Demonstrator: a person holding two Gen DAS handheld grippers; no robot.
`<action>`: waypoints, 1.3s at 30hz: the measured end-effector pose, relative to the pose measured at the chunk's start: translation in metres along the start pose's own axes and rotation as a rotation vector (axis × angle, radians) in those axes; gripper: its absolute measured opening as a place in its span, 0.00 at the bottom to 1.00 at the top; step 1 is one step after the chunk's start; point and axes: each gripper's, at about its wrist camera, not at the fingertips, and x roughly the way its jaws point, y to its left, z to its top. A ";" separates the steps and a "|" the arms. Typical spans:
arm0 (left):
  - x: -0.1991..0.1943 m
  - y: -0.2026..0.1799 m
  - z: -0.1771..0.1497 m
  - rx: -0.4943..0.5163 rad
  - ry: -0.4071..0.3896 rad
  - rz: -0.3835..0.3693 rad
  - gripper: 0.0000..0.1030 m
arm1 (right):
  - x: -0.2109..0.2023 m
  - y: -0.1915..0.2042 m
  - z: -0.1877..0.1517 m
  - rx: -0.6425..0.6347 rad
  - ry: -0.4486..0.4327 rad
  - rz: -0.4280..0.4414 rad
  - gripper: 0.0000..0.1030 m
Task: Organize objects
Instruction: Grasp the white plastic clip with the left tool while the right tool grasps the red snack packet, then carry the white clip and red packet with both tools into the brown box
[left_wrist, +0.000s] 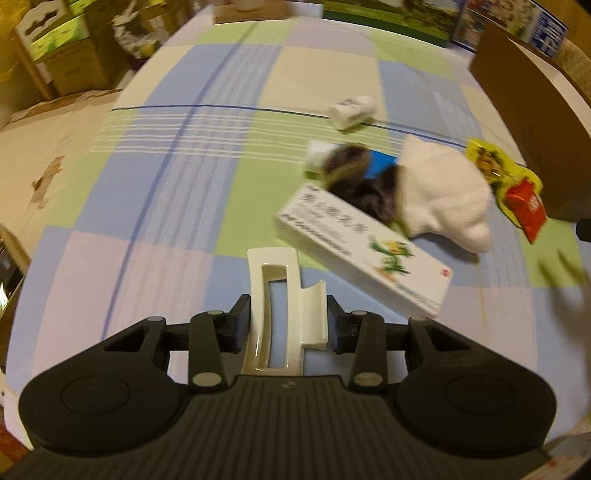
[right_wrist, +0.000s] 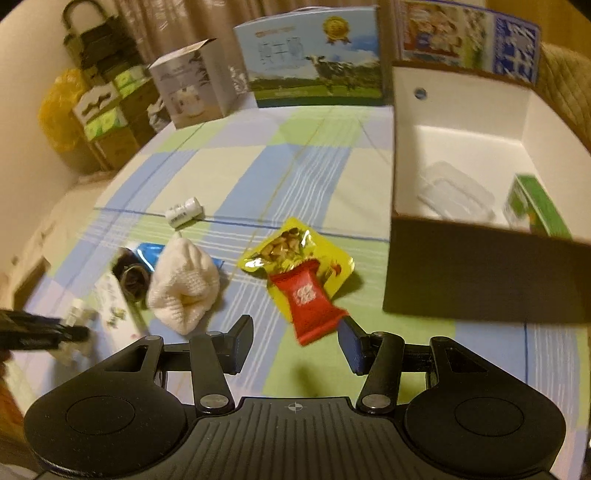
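Left gripper (left_wrist: 288, 325) pinching a cream hair clip (left_wrist: 284, 314) just above the checked cloth (left_wrist: 177, 192), white medicine box (left_wrist: 362, 258) at two o'clock. Right gripper (right_wrist: 295, 345) spread, empty, red candy (right_wrist: 308, 299) at twelve o'clock; open cardboard box (right_wrist: 480, 273) at two o'clock.

Glossy plastic hair claw (left_wrist: 284, 314), fuzzy cloth sock (right_wrist: 184, 286), shiny foil snack packet (right_wrist: 295, 251).

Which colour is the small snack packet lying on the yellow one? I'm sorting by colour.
Red, with white print: the small red snack packet, clearest in the right wrist view.
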 end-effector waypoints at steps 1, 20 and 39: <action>0.000 0.004 0.000 -0.009 0.000 0.012 0.34 | 0.004 0.002 0.001 -0.028 -0.003 -0.013 0.48; -0.005 0.026 0.013 -0.084 -0.024 0.079 0.34 | 0.072 0.007 0.003 -0.229 0.038 -0.071 0.20; -0.062 -0.061 0.058 0.060 -0.141 -0.099 0.34 | -0.056 -0.034 0.014 0.090 -0.068 0.073 0.19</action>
